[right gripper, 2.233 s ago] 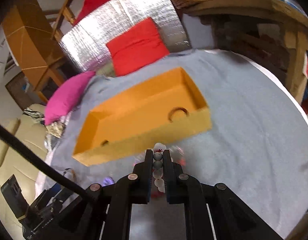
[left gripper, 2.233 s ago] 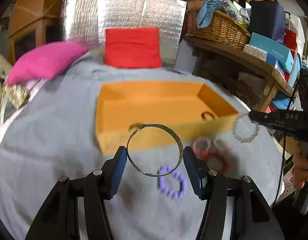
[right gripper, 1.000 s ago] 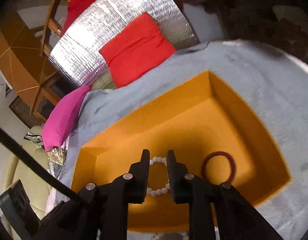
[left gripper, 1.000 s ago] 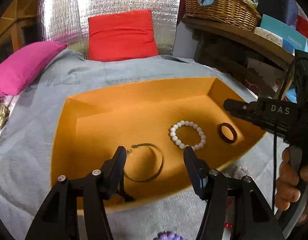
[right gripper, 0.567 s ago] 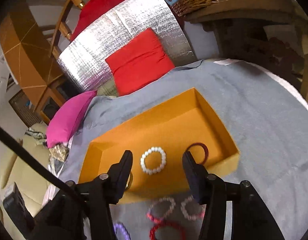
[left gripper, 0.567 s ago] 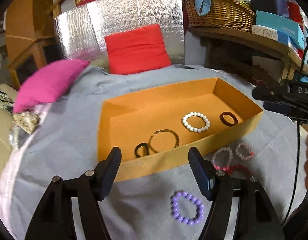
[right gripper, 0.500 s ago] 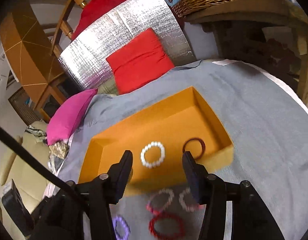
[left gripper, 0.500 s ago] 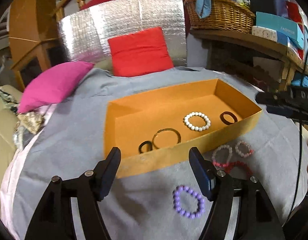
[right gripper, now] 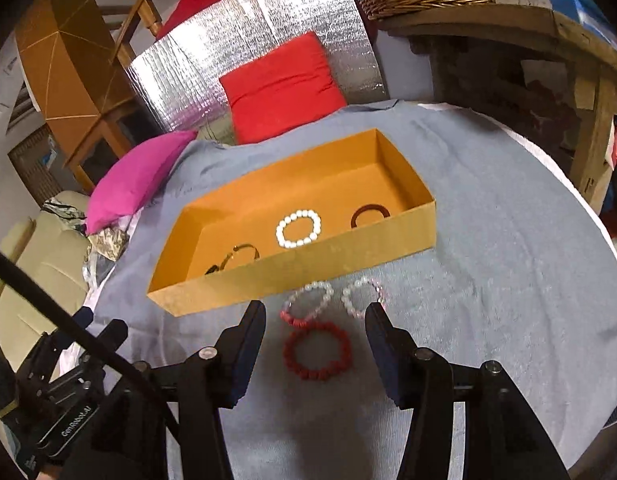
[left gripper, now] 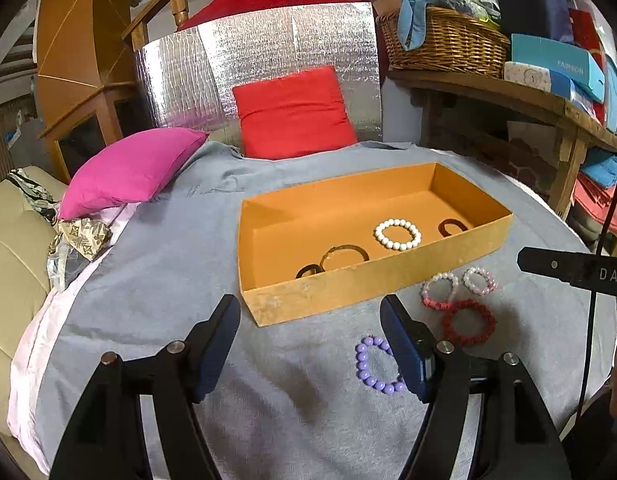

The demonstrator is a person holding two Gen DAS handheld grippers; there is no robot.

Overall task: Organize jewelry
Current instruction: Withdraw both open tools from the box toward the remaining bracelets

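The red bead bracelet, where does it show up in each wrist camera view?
Left wrist view: red bead bracelet lies lower right on the grey cloth, right of the purple bracelet.
Right wrist view: it lies low centre, between the open fingers.
Shared landmark: the orange box just behind it.

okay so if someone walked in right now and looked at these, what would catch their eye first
Probably the orange box in the middle of the grey cloth, with a white bead bracelet and darker rings inside. Next, the loose bracelets in front of it: a red one between the open right gripper fingers, a purple one by the open left gripper.
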